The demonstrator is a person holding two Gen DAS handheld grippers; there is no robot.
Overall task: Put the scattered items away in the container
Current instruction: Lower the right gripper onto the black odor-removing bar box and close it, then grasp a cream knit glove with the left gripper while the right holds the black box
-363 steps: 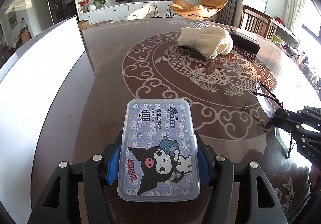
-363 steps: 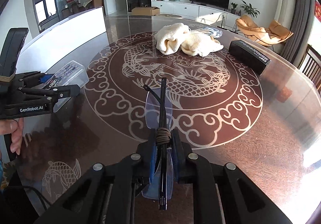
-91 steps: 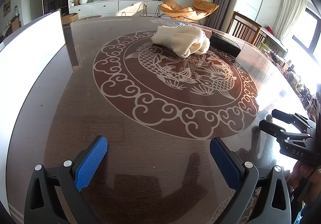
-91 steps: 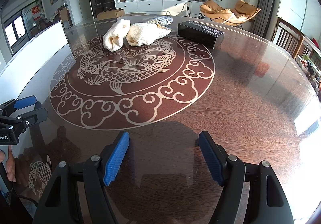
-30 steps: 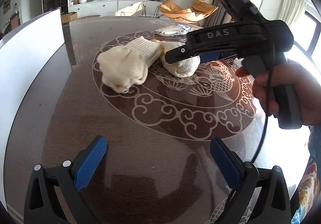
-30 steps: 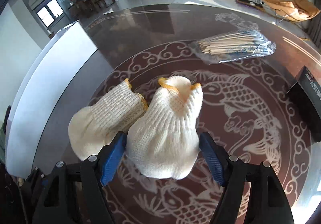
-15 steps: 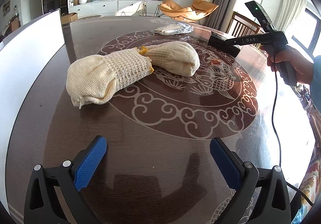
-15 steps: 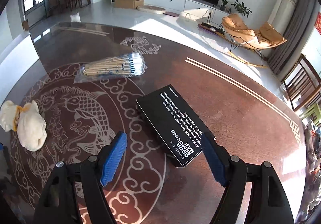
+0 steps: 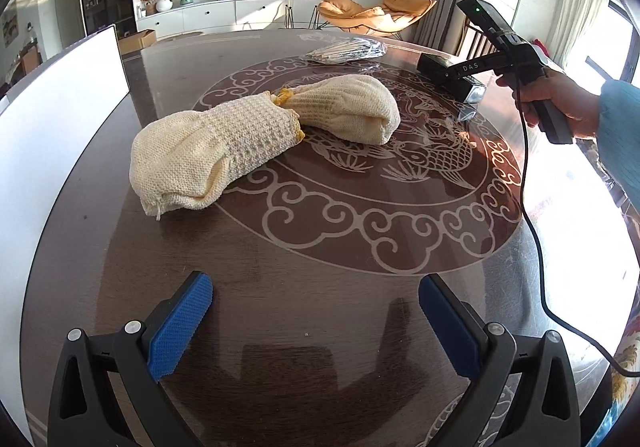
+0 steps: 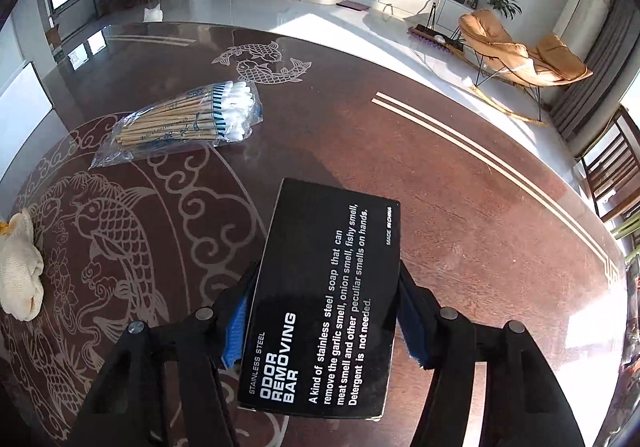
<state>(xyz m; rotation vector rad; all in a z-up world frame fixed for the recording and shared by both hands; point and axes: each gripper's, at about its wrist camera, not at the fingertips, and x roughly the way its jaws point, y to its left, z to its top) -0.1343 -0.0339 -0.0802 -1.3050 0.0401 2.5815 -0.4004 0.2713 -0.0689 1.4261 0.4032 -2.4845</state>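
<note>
A: Where was the right claw (image 10: 326, 321) at that moment?

B: It was over the black box (image 10: 326, 299) of the odor removing bar, far on the bench (image 10: 460, 207). Its jaws had just been closing, with the box between them. The blue pads (image 10: 236, 327) stood tight at both long sides, so I judged it clamped on the box.

A: And the left claw (image 9: 316, 321)?

B: It was wide apart and empty, low over the bench near the person. The two knitted gloves (image 9: 216, 151) lay in front of it, touching at the cuffs. The bag of cotton swabs (image 10: 188, 119) lay further away.

A: What could go wrong?

B: The box was smooth and glossy, and the claw held only its near half. If it was lifted quickly, the far end could tip down and the box could slide out. Also the white container (image 9: 60, 115) stood at the other side of the bench, so the way was long, and the cable (image 9: 536, 239) could drag across the gloves.
</note>
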